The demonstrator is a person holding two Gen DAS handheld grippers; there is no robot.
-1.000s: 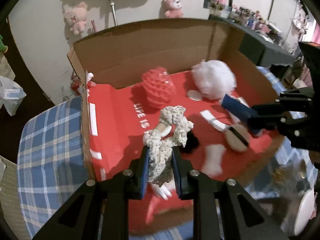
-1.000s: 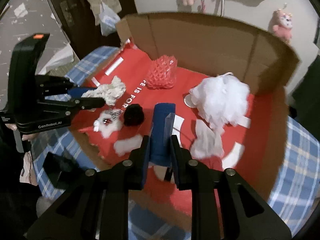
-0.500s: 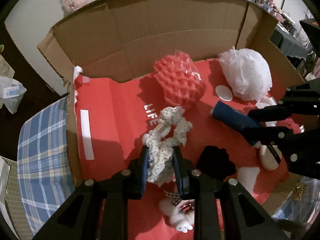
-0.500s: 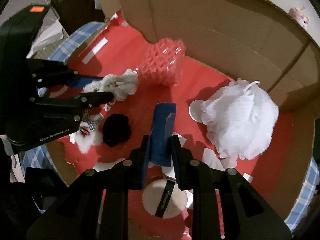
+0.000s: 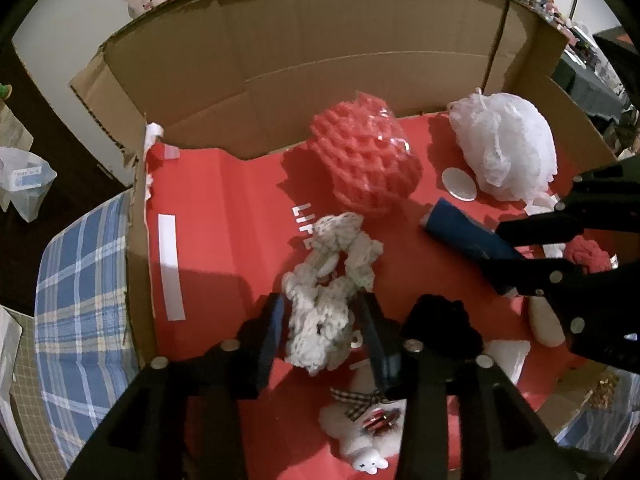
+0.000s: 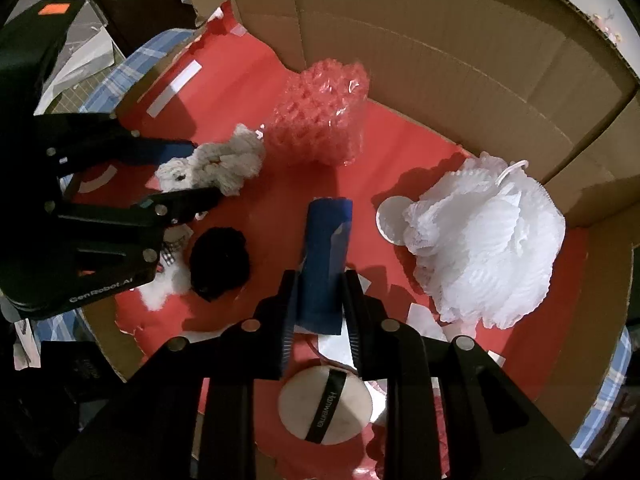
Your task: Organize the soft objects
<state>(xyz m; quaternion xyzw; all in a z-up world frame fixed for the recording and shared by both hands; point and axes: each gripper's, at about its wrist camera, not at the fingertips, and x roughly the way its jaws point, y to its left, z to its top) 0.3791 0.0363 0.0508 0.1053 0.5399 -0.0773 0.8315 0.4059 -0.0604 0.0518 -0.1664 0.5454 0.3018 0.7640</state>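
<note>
Left gripper (image 5: pixel 322 330) is hanging over the red floor of the cardboard box (image 5: pixel 360 40) with its jaws parted; they have just been opening, and the cream crocheted scrunchie (image 5: pixel 328 284) is sitting loosely between them, the pads standing off its sides rather than pressing it. Judged from this, the piece is being set down near the white lettering, just in front of the red foam net sleeve (image 5: pixel 366 160). Right gripper (image 6: pixel 318 296) is clamping the lower end of a blue folded cloth roll (image 6: pixel 326 248), whose free end is pointing toward the middle of the box floor.

Handling, as a judgement: the scrunchie is looking light, limp and springy, so it is likely settling and spreading where it is released; its open loops may be snagging on a pad as the jaws draw away, and a hold across the bunched middle is suiting it best. The blue roll is appearing soft yet firm enough to keep its shape, and a grip across its width near one end is serving, though a loose flap is showing on one side and may be unfolding.

Lying around these:
- a white mesh bath pouf (image 6: pixel 484 248) by the right wall, very light, best taken by its cord loop or deep in the ruffles;
- a black fuzzy scrunchie (image 6: pixel 218 262) beside the left gripper;
- a round powder puff (image 6: pixel 324 406) with a black band, partly under the right gripper.
</note>
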